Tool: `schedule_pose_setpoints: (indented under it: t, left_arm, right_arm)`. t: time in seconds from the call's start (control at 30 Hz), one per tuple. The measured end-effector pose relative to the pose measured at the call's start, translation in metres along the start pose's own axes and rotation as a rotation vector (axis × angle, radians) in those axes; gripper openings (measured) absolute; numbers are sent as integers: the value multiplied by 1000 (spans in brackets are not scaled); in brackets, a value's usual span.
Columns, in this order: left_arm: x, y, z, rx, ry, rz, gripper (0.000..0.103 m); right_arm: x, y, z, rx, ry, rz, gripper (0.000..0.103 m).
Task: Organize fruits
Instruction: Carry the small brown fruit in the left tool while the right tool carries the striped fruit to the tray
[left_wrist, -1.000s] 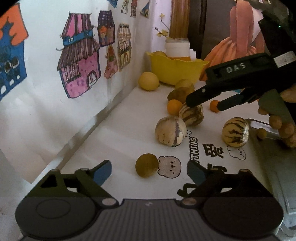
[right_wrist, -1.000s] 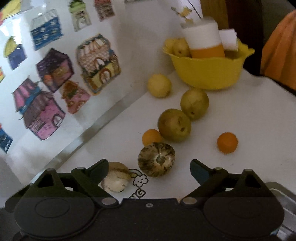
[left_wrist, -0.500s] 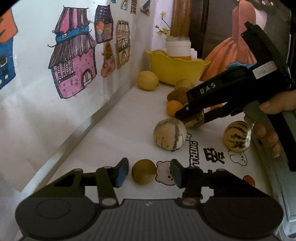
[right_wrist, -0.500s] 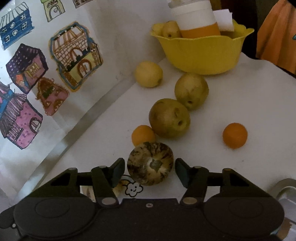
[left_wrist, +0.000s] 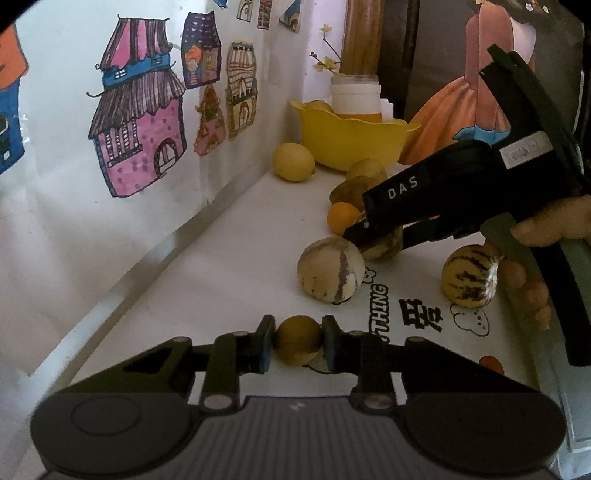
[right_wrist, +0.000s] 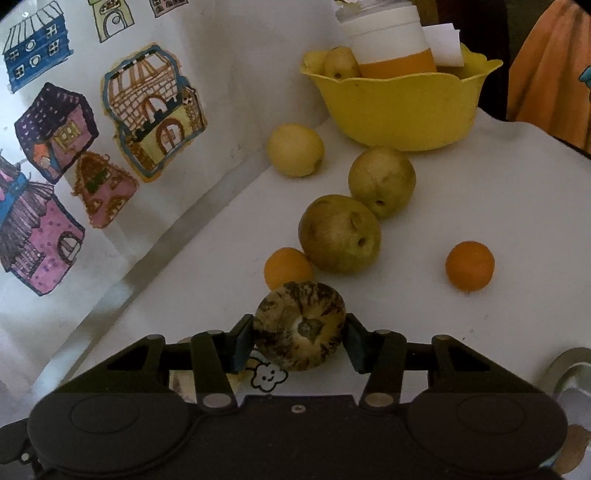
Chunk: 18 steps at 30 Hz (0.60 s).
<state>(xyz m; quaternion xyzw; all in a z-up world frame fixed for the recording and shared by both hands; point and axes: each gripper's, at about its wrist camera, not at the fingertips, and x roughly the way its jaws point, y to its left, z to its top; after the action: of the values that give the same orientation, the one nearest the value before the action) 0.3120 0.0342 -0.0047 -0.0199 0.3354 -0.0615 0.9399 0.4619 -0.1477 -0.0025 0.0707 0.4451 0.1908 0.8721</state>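
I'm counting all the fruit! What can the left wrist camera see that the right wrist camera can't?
Only the left wrist view shows the small brown fruit clamped in the left gripper, the pale striped melon, another striped melon and the person's hand. Only the right wrist view shows the lone orange. Both show the yellow bowl, the yellow lemon and the dark striped melon pinched by the right gripper.

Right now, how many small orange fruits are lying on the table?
2. One orange fruit touches the brownish pear, just behind the striped melon. The other sits alone to the right. More may be hidden.
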Motion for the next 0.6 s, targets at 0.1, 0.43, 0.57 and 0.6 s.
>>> schedule_pose_setpoints:
  t: [0.1,0.43,0.57,0.6]
  left_arm:
    - [0,0,0,-10,0,-2,29]
    - [-11,-6,5,-18,-10,-6,29]
    - [-21,-9,8,-26,-19,-10,29]
    - [-24,-11,8,-23,-22,-11,29]
  right_arm:
    - [-3,-2,-1,17,7,22,52]
    - [-18,-10,-7,90,-11,87,52]
    - [-37,-10,-11,105,-70,116,52]
    - [-43,-10,-12,108,-78,122,52]
